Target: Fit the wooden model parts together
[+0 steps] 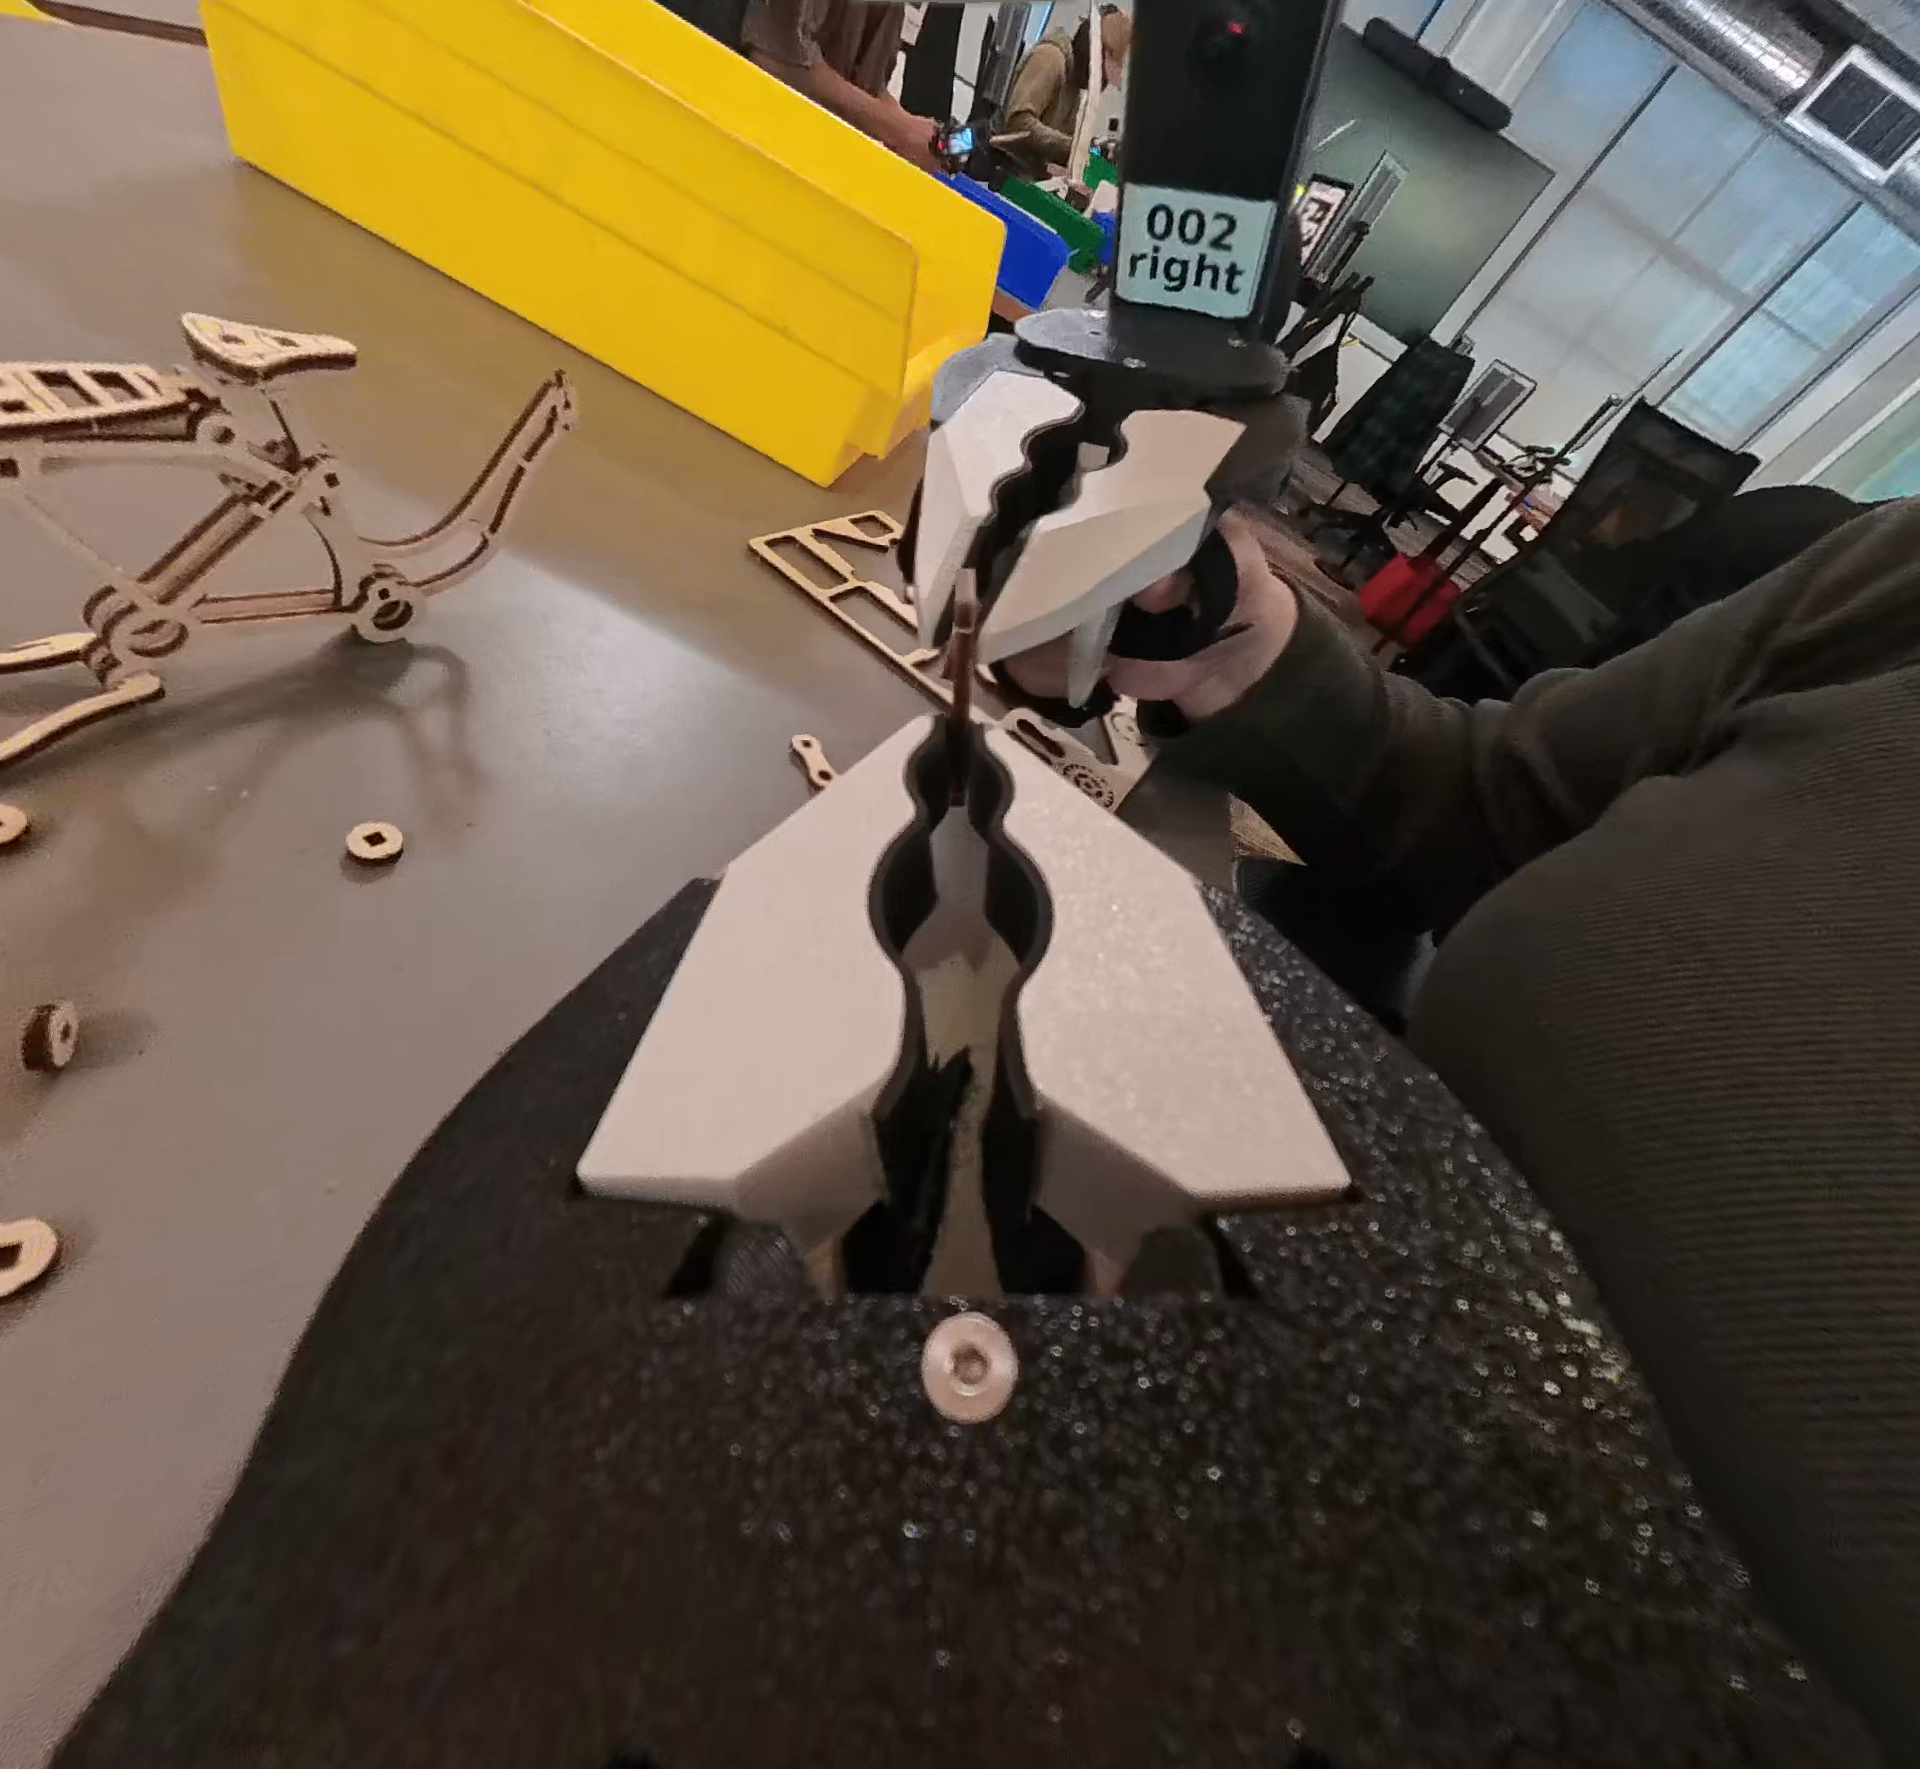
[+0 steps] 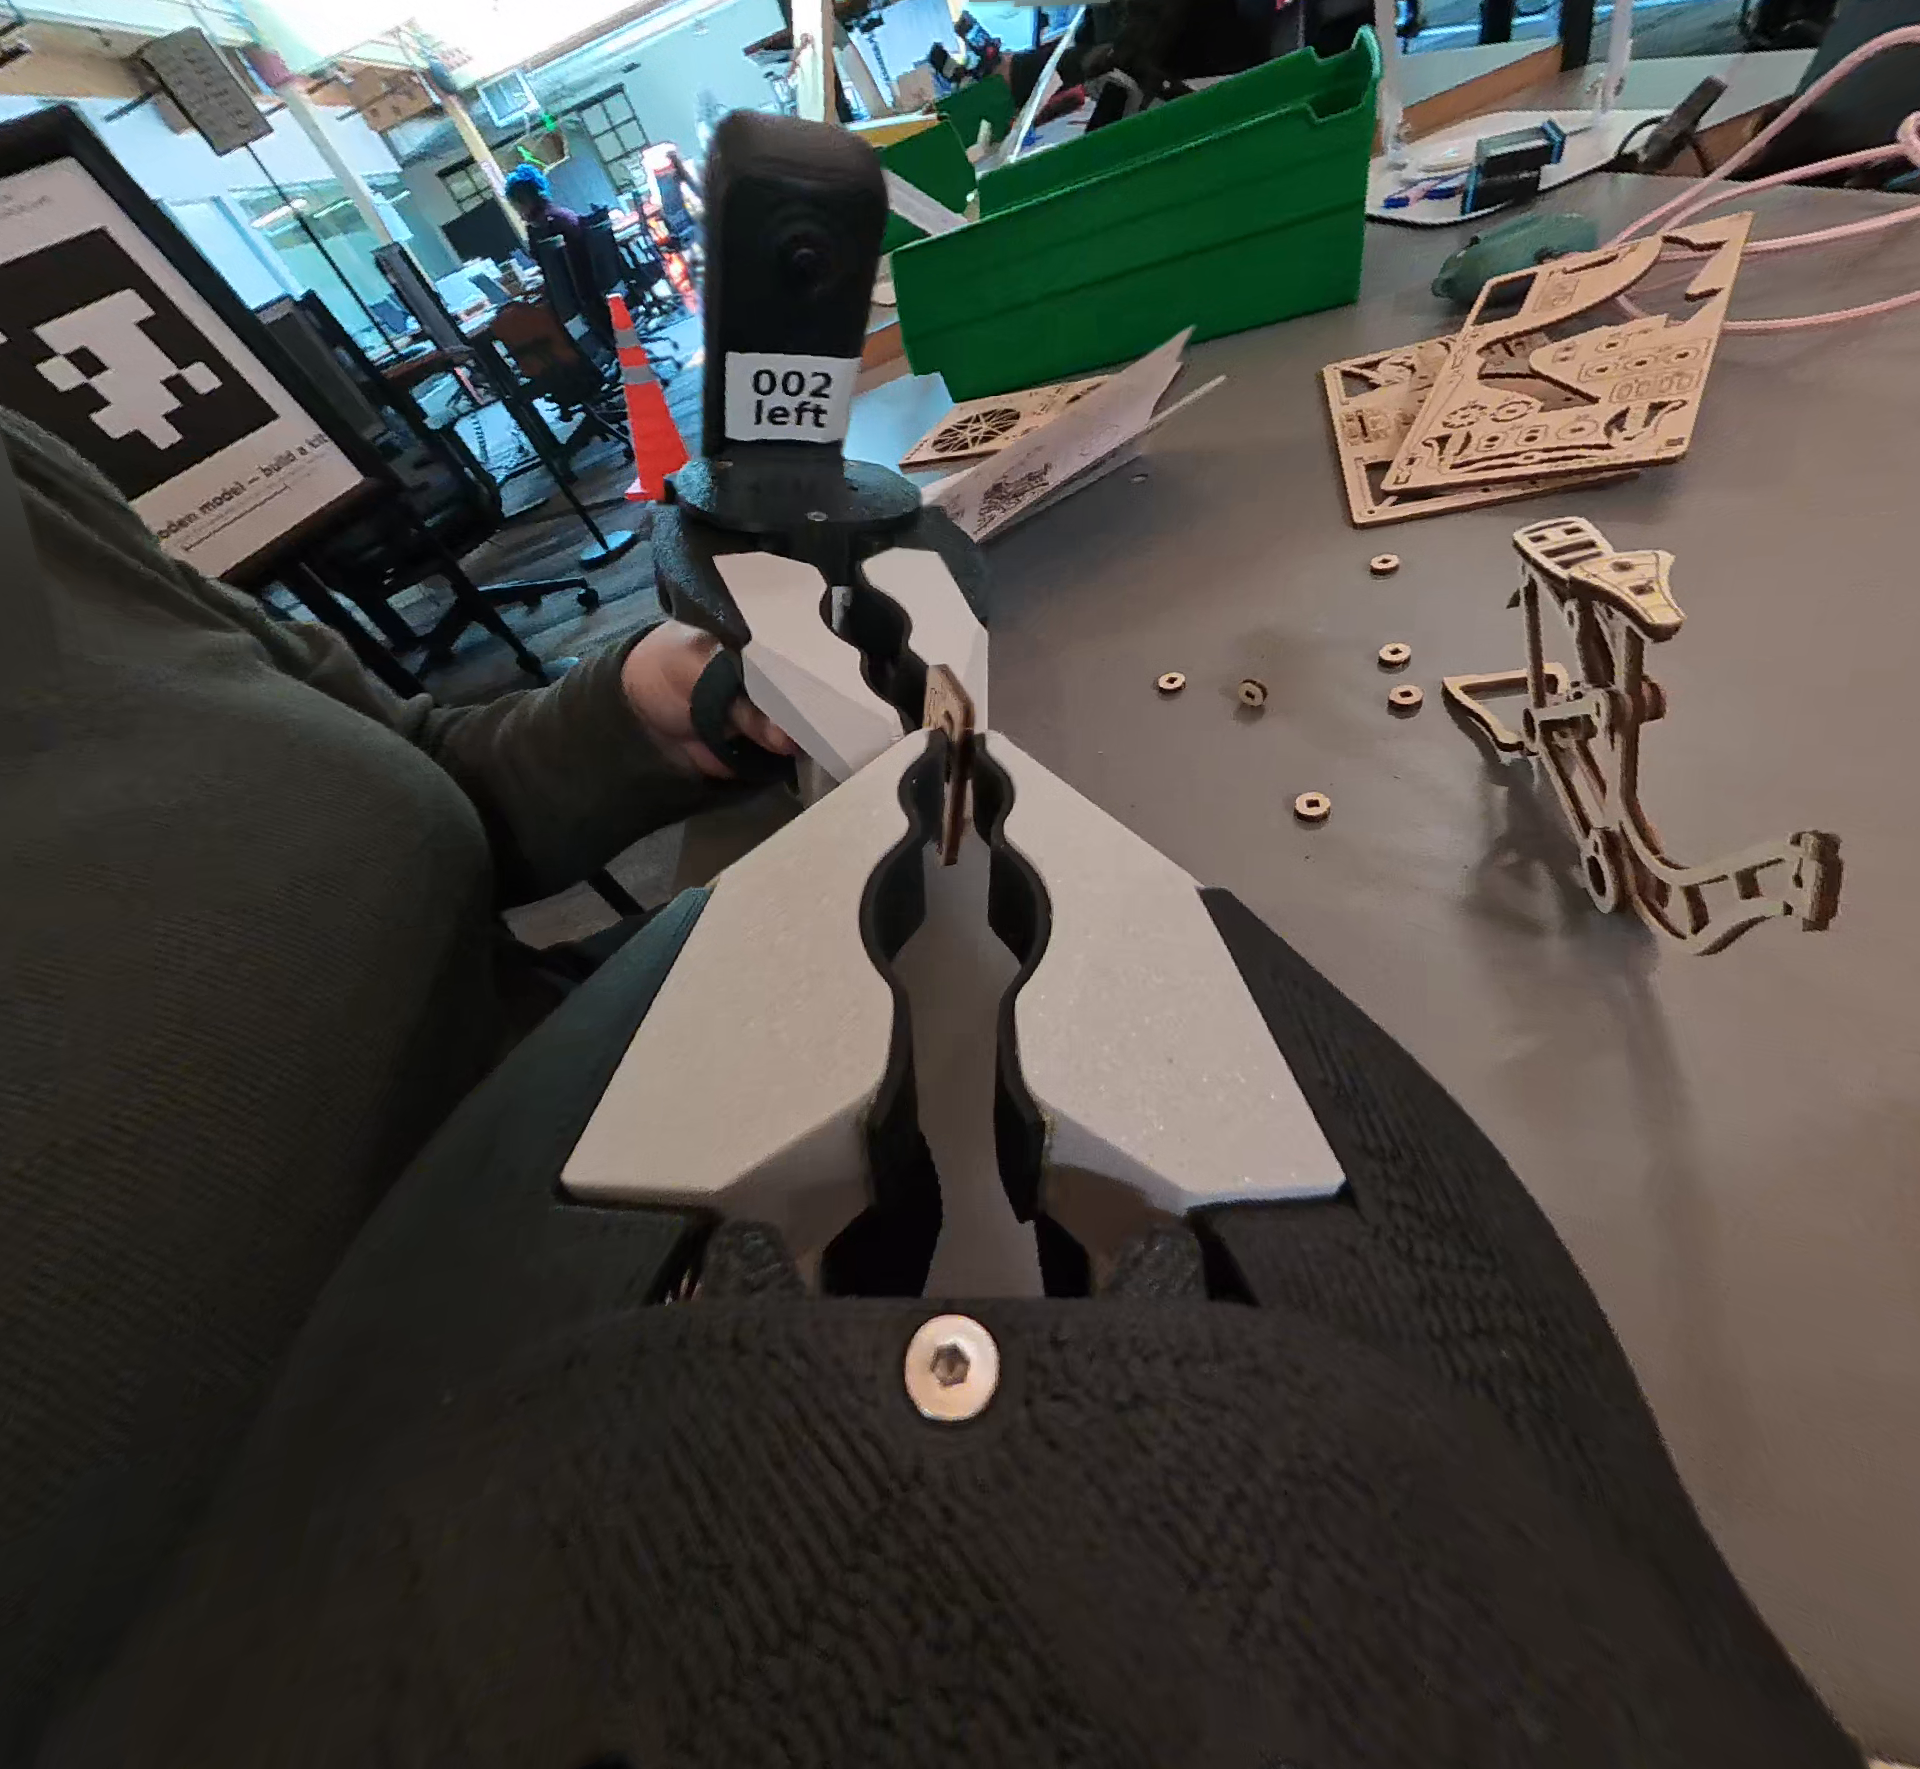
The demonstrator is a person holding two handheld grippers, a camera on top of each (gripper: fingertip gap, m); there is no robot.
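My left gripper (image 1: 956, 751) and my right gripper (image 2: 954, 755) meet tip to tip above the grey table (image 1: 582, 680). Both are shut on a small flat wooden part (image 2: 951, 784), which shows edge-on as a thin dark strip in the left wrist view (image 1: 962, 670). I cannot tell whether it is one part or two pressed together. The right gripper (image 1: 961, 613) faces me in the left wrist view, and the left gripper (image 2: 930, 696) faces me in the right wrist view. A partly built wooden bicycle frame (image 1: 239, 493) stands on the table and also shows in the right wrist view (image 2: 1621, 732).
Several loose wooden washers (image 2: 1314, 805) lie around the frame. Punched wooden sheets (image 2: 1538, 389) and a booklet (image 2: 1060, 452) lie farther back, and another sheet (image 1: 842, 566) lies under the right gripper. A yellow bin (image 1: 582, 161) and a green bin (image 2: 1132, 265) stand behind. Only a small space, under 4 cm, lies between the two pairs of fingers.
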